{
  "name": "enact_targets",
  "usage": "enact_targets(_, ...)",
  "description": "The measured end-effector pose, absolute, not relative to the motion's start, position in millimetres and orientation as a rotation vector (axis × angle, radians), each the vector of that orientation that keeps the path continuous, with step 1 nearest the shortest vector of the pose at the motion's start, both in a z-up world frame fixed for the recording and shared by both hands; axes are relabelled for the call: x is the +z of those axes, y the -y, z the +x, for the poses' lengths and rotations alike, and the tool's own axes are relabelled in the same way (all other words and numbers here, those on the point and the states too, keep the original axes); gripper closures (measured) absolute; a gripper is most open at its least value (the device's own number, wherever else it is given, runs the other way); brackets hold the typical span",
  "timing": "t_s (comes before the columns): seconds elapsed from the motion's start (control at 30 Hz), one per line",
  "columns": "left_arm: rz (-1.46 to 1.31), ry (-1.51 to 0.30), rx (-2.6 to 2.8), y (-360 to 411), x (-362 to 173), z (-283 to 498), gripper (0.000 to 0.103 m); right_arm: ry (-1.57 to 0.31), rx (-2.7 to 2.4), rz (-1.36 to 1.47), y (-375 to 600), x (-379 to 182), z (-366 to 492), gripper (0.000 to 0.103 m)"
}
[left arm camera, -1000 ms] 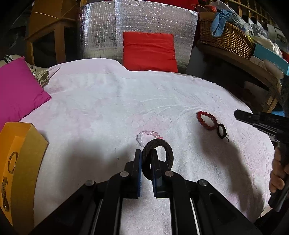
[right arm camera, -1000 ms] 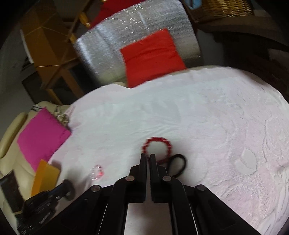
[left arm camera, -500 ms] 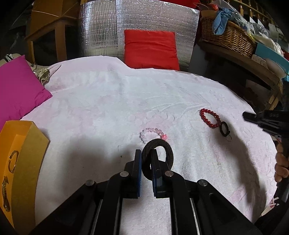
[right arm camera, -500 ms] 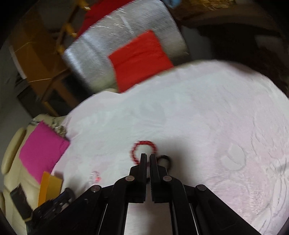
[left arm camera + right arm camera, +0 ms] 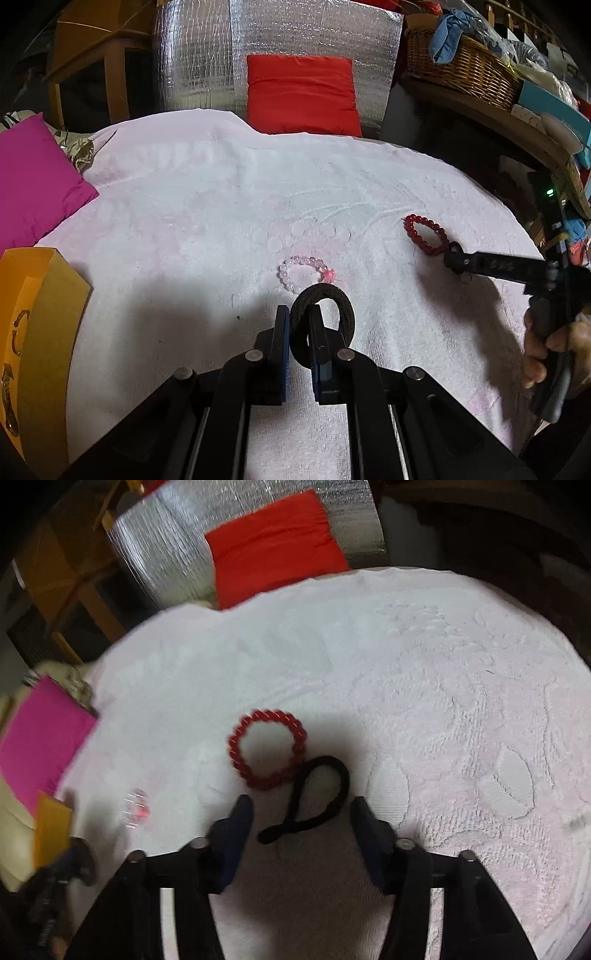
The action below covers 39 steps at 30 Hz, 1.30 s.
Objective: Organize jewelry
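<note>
On the white towel (image 5: 424, 672), right gripper (image 5: 301, 805) spread wide around thin black cord loop (image 5: 321, 794), red bead bracelet (image 5: 266, 749) touching at 11 o'clock: risk of snagging both. Left gripper (image 5: 297, 325) clamped on thick black ring (image 5: 322, 325).

Light falls brightly on the white towel (image 5: 229, 206), while the room behind it stays dim and the fisheye corners go black. Soft shadows pool beneath both tools, the foil panel (image 5: 280, 48) behind the towel glints, and the right wrist view is motion-blurred toward the towel's left edge.
</note>
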<state>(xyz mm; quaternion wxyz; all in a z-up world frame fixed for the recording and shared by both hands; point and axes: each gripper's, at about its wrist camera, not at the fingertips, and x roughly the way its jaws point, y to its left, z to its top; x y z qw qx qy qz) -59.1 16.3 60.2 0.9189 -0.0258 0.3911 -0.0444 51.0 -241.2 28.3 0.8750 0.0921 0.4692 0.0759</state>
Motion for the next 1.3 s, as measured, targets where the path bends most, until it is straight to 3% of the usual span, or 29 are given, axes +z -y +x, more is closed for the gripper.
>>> enact_targets(0.13, -0.054, -0.811, -0.094, -17.2, 58.9, -57.4, 0.094, -0.955, 0.111, 0.117, 238.9, 28.2, 50.4, 0.087)
enact_targets(0.17, -0.056, -0.812, -0.094, -17.6, 58.9, -57.0, 0.094, -0.956, 0.116, 0.122, 241.7, 29.4, 49.6, 0.088)
enact_targets(0.57, -0.06, -0.812, -0.093, -14.8, 59.5, -54.2, 0.094, -0.932, 0.222, 0.287, 268.8, 53.5, 29.2, 0.089)
enact_targets(1.3, -0.039, -0.726, 0.025, -26.7, 73.0, -87.9, 0.094, -0.895, 0.403, 0.27, 214.2, 64.7, -18.5, 0.089)
